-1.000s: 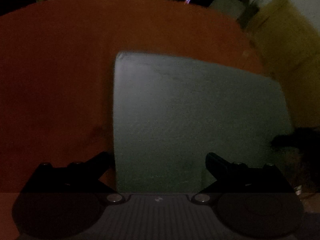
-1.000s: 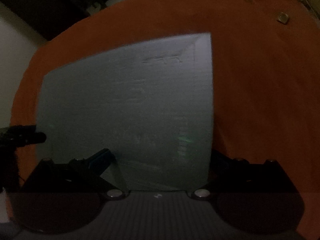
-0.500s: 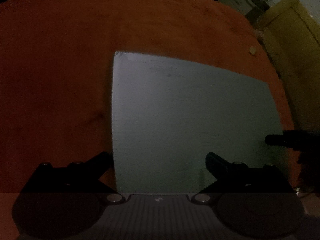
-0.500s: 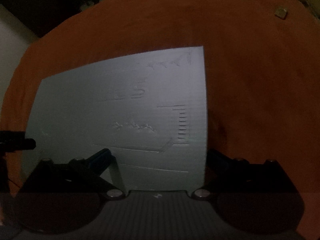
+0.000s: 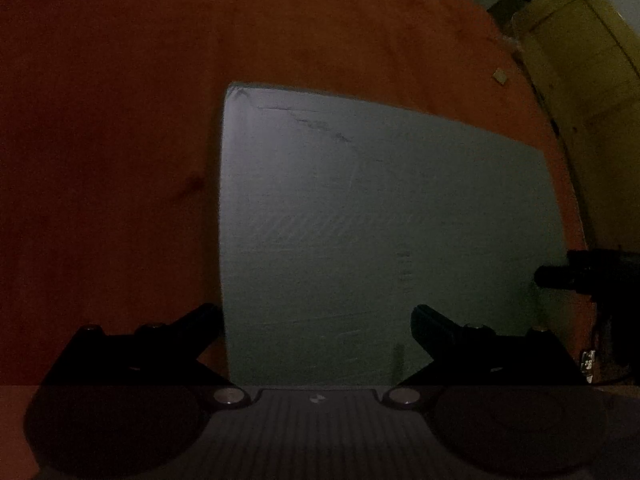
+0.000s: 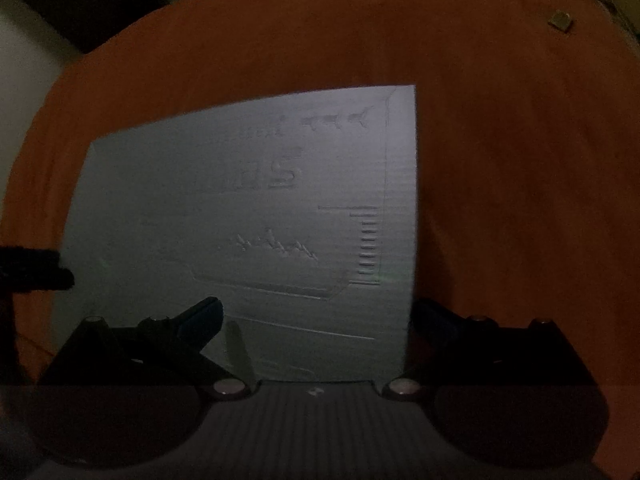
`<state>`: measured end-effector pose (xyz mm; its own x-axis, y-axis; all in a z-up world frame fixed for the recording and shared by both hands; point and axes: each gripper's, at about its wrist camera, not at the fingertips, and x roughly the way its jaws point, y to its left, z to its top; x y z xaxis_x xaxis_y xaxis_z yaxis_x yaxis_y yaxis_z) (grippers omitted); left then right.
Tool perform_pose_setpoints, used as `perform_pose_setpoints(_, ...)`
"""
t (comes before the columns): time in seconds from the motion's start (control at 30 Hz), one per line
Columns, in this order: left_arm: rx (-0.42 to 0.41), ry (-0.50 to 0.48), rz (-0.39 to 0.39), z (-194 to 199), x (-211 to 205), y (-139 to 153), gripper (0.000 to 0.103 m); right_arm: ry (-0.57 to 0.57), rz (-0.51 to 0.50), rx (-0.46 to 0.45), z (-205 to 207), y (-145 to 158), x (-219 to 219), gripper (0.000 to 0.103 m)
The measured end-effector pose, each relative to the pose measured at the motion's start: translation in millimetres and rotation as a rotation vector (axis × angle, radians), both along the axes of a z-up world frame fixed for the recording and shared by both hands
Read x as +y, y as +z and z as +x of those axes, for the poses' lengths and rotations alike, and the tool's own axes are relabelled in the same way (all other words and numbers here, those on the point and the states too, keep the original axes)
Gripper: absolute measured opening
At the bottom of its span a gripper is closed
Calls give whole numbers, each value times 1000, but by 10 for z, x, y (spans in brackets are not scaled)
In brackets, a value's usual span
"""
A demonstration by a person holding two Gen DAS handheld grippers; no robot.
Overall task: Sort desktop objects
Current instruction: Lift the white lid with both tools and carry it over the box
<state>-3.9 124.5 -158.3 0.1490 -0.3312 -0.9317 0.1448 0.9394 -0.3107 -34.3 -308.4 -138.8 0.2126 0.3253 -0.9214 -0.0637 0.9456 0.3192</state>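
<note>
A dim room, likely in a home: the bench [image 5: 120, 120] wears an orange cloth, a yellow panelled door [image 5: 580, 60] stands far right of the left claw [image 5: 316, 320], and a pale wall [image 6: 20, 60] shows far left of the right claw [image 6: 316, 316]. Past the bench, dark furniture is too dim to tell.

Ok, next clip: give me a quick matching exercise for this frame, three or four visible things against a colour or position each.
Things:
1. flat grey rectangular panel
2. orange cloth table surface
3. small tan square piece
4. left gripper

Descriptions:
A. far right of the table
B. jaws wide apart at the panel's near left corner
C. embossed lines and lettering
D. underneath everything

Pairs: 1-C, 2-D, 3-A, 4-B
</note>
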Motion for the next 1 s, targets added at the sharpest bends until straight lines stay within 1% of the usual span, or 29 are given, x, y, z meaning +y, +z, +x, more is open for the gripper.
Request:
perform_pose_setpoints(0.1,-19,6,21,-51,-30,-89,102,26,-22,-27,-13,-72,52,103)
perform_pose_setpoints(0.23,-56,15,54,-168,-79,-193,103,20,-13,-76,-71,-105,36,103)
perform_pose_setpoints(0.47,-82,23,42,-195,-32,-185,103,14,1,-92,-114,-115,-9,103)
perform_pose_setpoints(0.53,-81,22,41,-141,-125,-240,103,14,1,-93,-157,-114,-26,103)
perform_pose_setpoints(0.67,-83,24,42,-166,-106,-234,103,12,-1,-93,-192,-114,-47,103)
perform_pose_setpoints(0.73,-86,24,42,-185,-90,-223,103,45,-2,-95,-200,-95,-292,103)
perform_pose_setpoints(0.77,-86,24,42,-158,-111,-232,103,48,-3,-95,-203,-89,-339,103)
perform_pose_setpoints(0.8,-86,27,43,-93,-233,-287,103,42,-5,-95,-206,-86,-334,103)
perform_pose_setpoints(0.87,-74,37,46,-90,-232,-287,103,33,-13,-86,-201,-70,-329,103)
perform_pose_setpoints(0.97,-7,78,103,-60,-247,-170,103,25,-56,-52,-140,11,-297,103)
perform_pose_setpoints(1.0,3,85,109,-57,-249,-97,103,25,-73,-49,-124,75,-287,103)
